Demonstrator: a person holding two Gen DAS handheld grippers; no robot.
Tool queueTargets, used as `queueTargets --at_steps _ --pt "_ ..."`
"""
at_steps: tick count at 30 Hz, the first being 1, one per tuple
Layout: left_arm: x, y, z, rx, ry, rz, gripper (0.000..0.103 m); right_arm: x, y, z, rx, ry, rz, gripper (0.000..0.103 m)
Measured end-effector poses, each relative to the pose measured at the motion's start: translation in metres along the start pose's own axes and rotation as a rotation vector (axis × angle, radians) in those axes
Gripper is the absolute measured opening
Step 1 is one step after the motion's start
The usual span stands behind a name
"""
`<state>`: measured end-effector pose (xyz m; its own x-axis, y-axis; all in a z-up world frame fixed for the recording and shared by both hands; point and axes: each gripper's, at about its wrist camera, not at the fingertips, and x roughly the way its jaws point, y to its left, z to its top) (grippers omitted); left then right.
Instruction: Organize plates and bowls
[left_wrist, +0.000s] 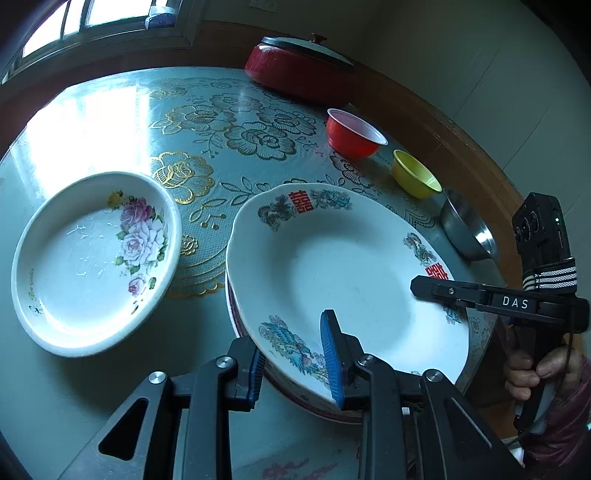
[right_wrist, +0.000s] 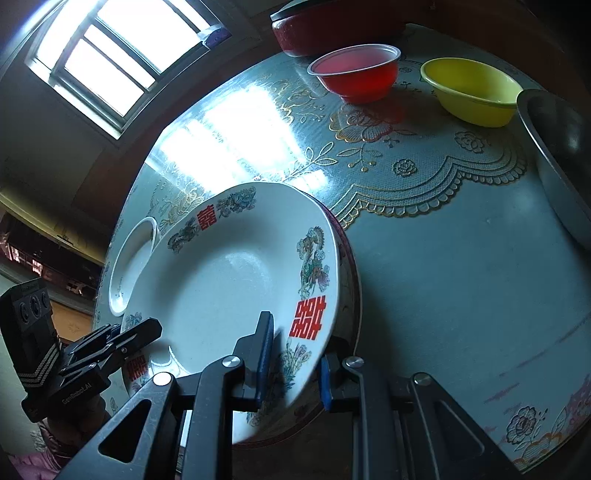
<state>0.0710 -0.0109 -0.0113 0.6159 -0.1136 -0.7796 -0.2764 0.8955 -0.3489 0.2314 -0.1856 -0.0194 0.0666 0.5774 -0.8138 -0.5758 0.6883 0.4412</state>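
A large white plate with red characters and dragon print (left_wrist: 343, 269) (right_wrist: 229, 280) is tilted over another dish with a dark red rim (left_wrist: 332, 411) (right_wrist: 351, 273). My left gripper (left_wrist: 295, 354) straddles its near rim, one blue pad (left_wrist: 330, 354) above and one below, shut on it. My right gripper (right_wrist: 293, 363) grips the opposite rim the same way; it shows in the left wrist view (left_wrist: 436, 288). A white floral plate (left_wrist: 96, 258) (right_wrist: 129, 266) lies to the left. A red bowl (left_wrist: 354, 134) (right_wrist: 356, 72), a yellow bowl (left_wrist: 415, 173) (right_wrist: 472, 90) and a steel bowl (left_wrist: 467, 229) (right_wrist: 561, 158) stand behind.
A red lidded pot (left_wrist: 299, 66) (right_wrist: 332, 22) stands at the table's far edge by the wall. The round table has a floral cloth (left_wrist: 221, 122) (right_wrist: 424, 184). A window (right_wrist: 110, 48) is beyond the table.
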Motion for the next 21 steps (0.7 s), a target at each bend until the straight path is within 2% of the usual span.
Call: queueTargets --at_steps 6,9,21 --pt "-0.001 -0.004 -0.002 0.010 0.022 0.001 0.029 -0.008 -0.006 0.000 0.011 -0.008 -0.003 0.021" --pt "-0.001 -0.006 -0.003 0.013 0.021 0.004 0.031 -0.014 -0.014 -0.001 0.029 -0.014 0.032 0.020" --pt "-0.012 -0.005 -0.007 0.001 0.018 -0.011 0.031 -0.021 -0.012 0.003 -0.005 -0.006 0.019 0.020"
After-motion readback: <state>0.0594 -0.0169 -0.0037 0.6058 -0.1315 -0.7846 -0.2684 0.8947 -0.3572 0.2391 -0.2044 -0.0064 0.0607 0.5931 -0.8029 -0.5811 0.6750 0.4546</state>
